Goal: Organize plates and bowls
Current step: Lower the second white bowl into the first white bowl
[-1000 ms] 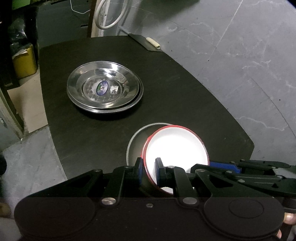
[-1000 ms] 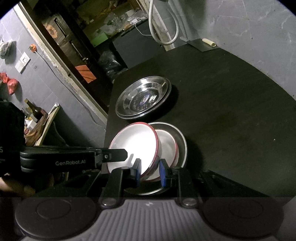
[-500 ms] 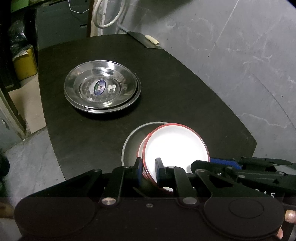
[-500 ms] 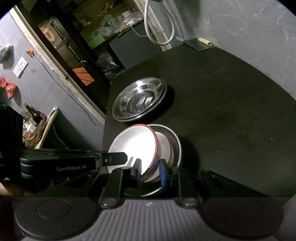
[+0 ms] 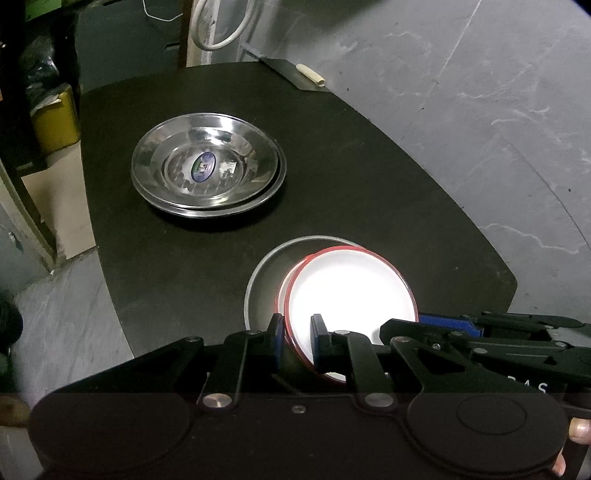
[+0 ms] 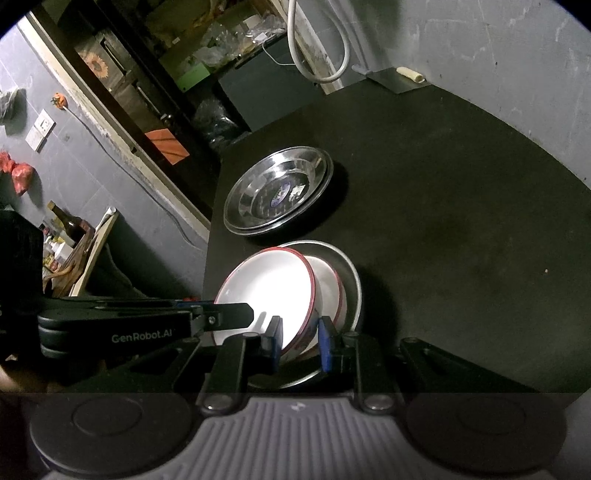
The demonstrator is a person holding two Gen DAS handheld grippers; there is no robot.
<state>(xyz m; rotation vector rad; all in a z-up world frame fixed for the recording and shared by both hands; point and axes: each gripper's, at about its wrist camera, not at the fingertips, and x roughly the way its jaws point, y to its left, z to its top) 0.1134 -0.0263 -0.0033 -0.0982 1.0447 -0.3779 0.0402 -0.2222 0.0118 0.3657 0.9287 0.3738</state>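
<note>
A white bowl with a red rim (image 5: 349, 291) (image 6: 266, 288) is held by both grippers over a second red-rimmed white bowl (image 6: 328, 291) that sits in a steel plate (image 5: 264, 273) (image 6: 351, 273). My left gripper (image 5: 297, 339) is shut on the top bowl's near rim. My right gripper (image 6: 298, 341) is shut on the same bowl's rim from the other side. A stack of steel plates (image 5: 207, 166) (image 6: 277, 192) with a blue sticker lies farther back on the black table (image 5: 369, 177).
The table's near edge (image 5: 118, 295) drops to a grey floor on the left. A grey wall (image 5: 480, 92) runs along the right. A yellow box (image 5: 55, 118) and a white hose (image 5: 218, 26) stand beyond the table's far end.
The held bowl has sunk a little toward the bowl beneath it and sits more over it. Both grippers keep their grip.
</note>
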